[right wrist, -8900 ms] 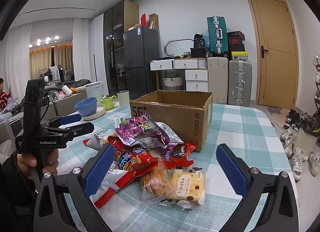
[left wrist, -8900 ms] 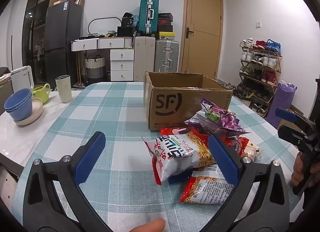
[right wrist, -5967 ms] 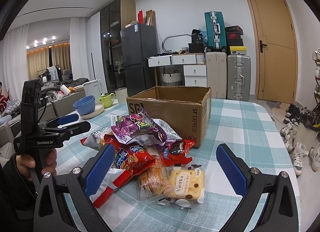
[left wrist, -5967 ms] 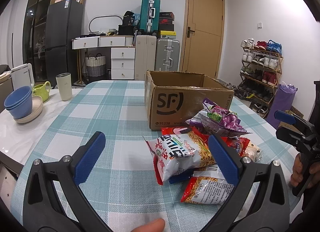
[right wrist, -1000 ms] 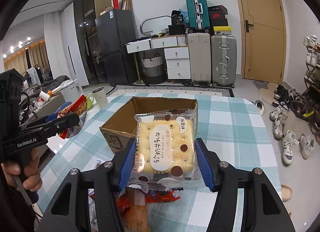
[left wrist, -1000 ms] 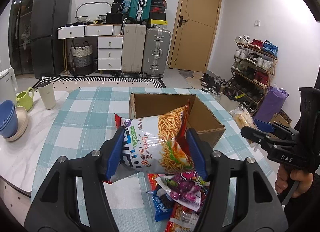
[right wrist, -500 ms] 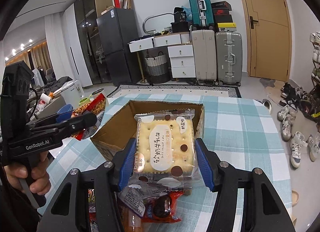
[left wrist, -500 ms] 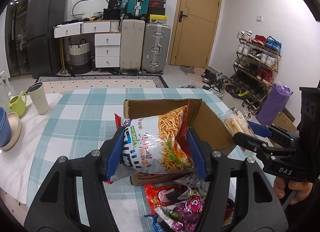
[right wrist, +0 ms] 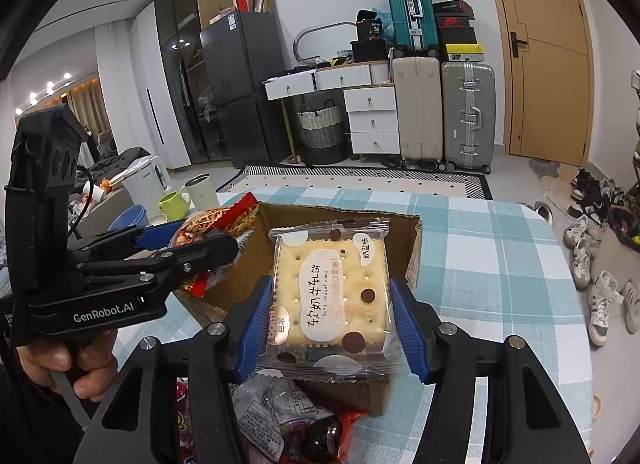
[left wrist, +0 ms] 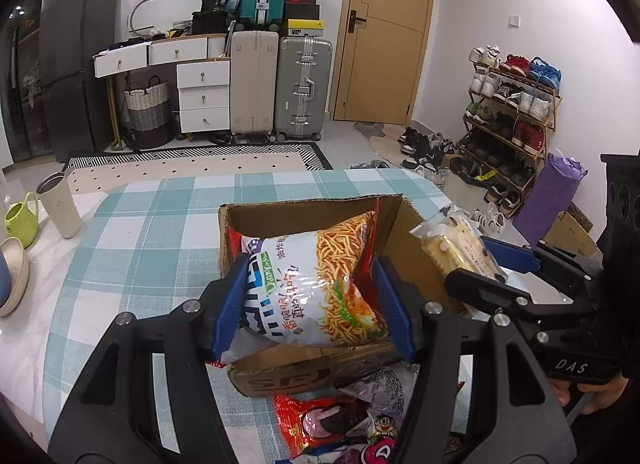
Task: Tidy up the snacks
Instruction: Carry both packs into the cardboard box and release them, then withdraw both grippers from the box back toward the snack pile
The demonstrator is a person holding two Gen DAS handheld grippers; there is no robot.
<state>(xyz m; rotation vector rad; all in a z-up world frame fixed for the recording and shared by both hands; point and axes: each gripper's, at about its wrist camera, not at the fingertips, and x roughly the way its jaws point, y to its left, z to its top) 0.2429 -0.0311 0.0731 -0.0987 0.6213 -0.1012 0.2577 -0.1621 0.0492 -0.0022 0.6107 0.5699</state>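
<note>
Left wrist view: left gripper [left wrist: 314,302] clenches a noodle-snack bag [left wrist: 316,284] over the cardboard box [left wrist: 304,370], its far rim at twelve o'clock. Right gripper [right wrist: 330,322] grips a cracker packet [right wrist: 330,288] above the box's near edge; bare checked tablecloth [right wrist: 492,288] lies at three o'clock.

Cracker packet [right wrist: 331,292] in right gripper [right wrist: 332,328]
</note>
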